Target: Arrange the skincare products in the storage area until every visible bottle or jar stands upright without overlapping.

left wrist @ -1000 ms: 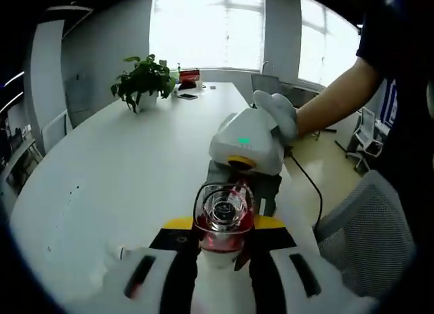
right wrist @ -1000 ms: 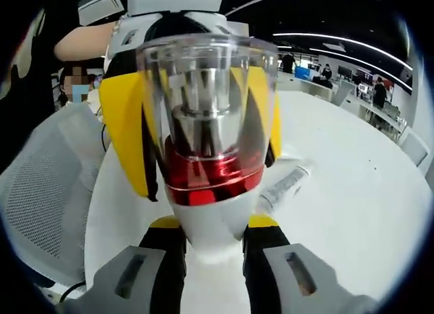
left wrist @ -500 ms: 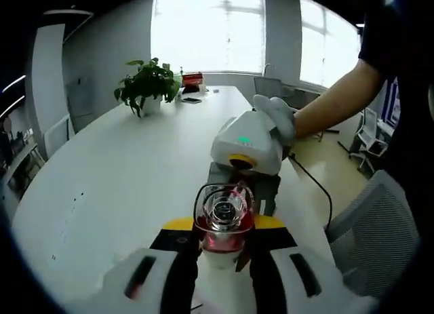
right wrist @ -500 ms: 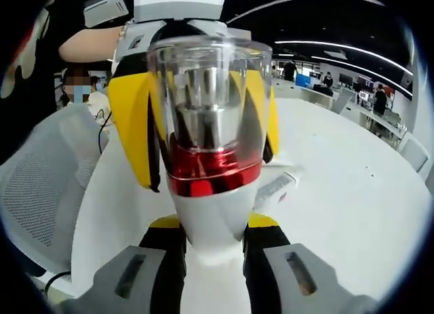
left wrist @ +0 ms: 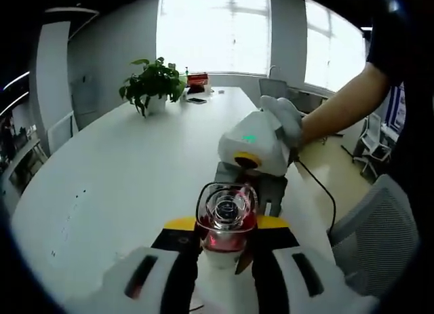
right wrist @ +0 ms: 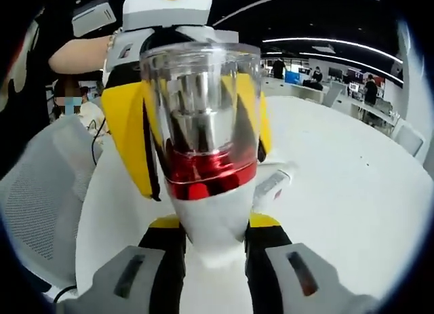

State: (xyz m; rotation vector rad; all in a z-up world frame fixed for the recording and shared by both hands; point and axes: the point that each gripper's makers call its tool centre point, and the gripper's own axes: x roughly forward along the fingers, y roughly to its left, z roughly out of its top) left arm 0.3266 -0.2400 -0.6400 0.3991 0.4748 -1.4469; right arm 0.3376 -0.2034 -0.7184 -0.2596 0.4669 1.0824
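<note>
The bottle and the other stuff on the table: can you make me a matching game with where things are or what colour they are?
Things:
1. bottle
2. plant
3. tube
4. table

Matches:
A. lying flat on the table
B. white
C. clear cap with a red band
D. at the far end of the table

Pairs: 1-C, 2-D, 3-A, 4-B

Clearance: bench open to the left.
Other hand-held gripper blocks ahead; mesh chair right; tube nearby.
</note>
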